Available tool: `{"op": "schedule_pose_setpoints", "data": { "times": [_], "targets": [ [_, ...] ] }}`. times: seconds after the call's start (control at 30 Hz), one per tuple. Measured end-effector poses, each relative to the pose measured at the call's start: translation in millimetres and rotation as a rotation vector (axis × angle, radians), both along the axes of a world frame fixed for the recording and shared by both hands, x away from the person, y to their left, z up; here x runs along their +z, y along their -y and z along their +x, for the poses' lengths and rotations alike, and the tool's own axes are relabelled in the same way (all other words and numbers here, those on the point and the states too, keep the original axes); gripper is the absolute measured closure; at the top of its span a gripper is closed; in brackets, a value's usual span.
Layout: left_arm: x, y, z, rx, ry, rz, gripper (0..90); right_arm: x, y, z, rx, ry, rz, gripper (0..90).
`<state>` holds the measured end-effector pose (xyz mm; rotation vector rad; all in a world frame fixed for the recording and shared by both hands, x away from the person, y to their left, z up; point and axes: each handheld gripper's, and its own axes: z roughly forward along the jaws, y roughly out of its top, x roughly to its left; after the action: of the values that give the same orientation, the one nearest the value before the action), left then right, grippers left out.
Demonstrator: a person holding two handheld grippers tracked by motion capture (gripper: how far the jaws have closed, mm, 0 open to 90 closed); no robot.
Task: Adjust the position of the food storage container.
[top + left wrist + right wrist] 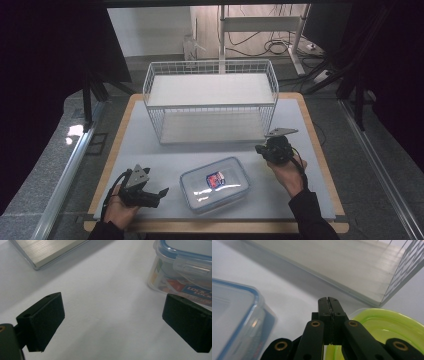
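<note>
a white wire shelf rack [210, 100] stands at the back of the table [295, 200], a clear blue-rimmed lidded box [215, 184] lying near the front edge. the left gripper [145, 192], jaws wide, sits just beside the box; best to square them to its side latch. the right gripper [329, 305], jaws pressed together, looks clamped on a yellow-green rim [387, 322].

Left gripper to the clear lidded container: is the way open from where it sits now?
Probably yes. The left gripper is open, beside the container, with bare mat between them.
</note>
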<state>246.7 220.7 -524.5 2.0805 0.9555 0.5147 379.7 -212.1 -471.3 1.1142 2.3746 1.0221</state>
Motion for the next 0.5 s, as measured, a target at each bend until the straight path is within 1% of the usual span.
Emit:
{"op": "schedule_pose_setpoints", "data": {
  "times": [0.07,0.13,0.17,0.27,0.37,0.43,0.5],
  "targets": [
    [0.0,-0.3,0.2,0.0,-0.002,-0.002,4.1,-1.5,2.5,0.4,0.002,-0.008,0.015,90.0],
    [0.0,-0.2,0.2,0.0,-0.003,-0.004,4.1,0.6,4.6,-0.8,-0.007,0.001,-0.005,90.0],
    [0.1,0.0,0.1,-0.001,-0.004,-0.004,4.1,1.7,6.5,-1.4,-0.01,0.001,-0.005,90.0],
    [0.0,0.3,-0.1,-0.002,-0.006,-0.005,4.1,2.6,13.5,-3.9,-0.016,0.0,0.018,90.0],
    [-0.2,0.7,0.1,-0.004,-0.008,-0.005,4.2,3.2,19.3,-6.5,-0.023,0.0,0.016,90.0],
    [-0.3,1.0,0.4,-0.007,-0.009,-0.001,4.3,2.9,20.1,-6.3,-0.02,-0.003,0.021,90.0],
    [-0.5,1.7,0.4,-0.008,-0.01,0.002,4.3,1.8,16.4,-5.8,-0.012,-0.008,0.008,90.0]
  ]
}}
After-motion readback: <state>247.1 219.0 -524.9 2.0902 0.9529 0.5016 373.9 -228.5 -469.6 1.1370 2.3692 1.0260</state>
